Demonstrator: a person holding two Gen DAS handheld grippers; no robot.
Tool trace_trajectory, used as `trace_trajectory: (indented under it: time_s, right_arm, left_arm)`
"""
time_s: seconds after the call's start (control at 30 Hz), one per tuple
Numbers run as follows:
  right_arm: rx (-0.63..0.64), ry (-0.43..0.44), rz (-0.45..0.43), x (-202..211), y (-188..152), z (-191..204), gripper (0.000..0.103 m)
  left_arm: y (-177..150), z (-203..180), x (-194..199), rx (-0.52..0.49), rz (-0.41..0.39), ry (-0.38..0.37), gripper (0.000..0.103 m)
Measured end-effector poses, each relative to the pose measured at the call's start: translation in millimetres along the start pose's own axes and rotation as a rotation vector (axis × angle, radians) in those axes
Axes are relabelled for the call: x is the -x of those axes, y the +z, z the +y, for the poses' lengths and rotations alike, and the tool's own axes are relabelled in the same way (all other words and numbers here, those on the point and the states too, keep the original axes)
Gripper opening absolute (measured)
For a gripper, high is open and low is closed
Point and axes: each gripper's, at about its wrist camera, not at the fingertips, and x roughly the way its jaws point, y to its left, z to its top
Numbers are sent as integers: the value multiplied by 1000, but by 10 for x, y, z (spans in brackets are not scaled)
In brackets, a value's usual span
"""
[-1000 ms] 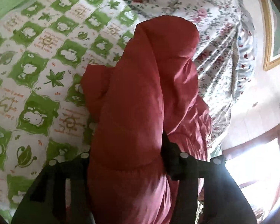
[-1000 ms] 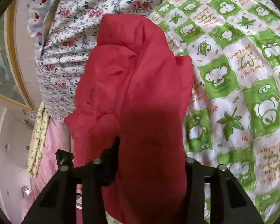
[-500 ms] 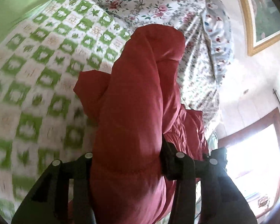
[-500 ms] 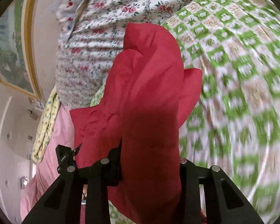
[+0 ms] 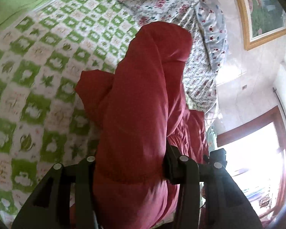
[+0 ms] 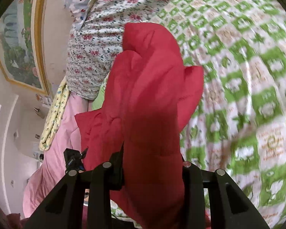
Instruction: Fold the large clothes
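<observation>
- So right now the red jacket (image 5: pixel 143 103) is bunched up and held in the air over the bed (image 5: pixel 47 61), not lying flat on it.
- Left tool (image 5: pixel 130 164) is pinching a thick wad of the jacket between its two fingers, and right tool (image 6: pixel 152 167) does the same with its own handful. Its jaws have just been closing a bit further, with the fabric between them.
- Loose parts of the jacket flop out past both tools, one lobe hanging toward the green checked sheet (image 6: pixel 247 76), the rest toward the flowered blanket (image 5: pixel 162 5) at the head end of the bed.
- Progress-wise I'd say it's early or mid: no neat fold shows anywhere, just a puffy lump.
- Left to do, my guess: lay it on the open middle of the bed, smooth it out, bring the sleeves in, then fold it over.
- Puffy, slippery-looking fabric, so it'll probably want to spring back open.
</observation>
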Motion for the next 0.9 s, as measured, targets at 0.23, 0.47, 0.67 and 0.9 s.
trace_trajectory:
  time_s: [0.23,0.47,0.67,0.9]
  right_arm:
    - [-38,-5,-17,-71,-9,-281,38]
    - [-58,-27,-32,-119,-13,-422,46]
    - [-76,-44,-58,-122,-55,-474,53]
    - [-62,-123,-73,-103,-84,-393,72]
  left_arm:
    - [-73,344,-149,72,-16,78,43]
    - [-86,235,-208,6,-52,187,48]
    - [-76,188,-245,-28,-78,275,59]
    - [-166,61,-50,-58,-132,368,71]
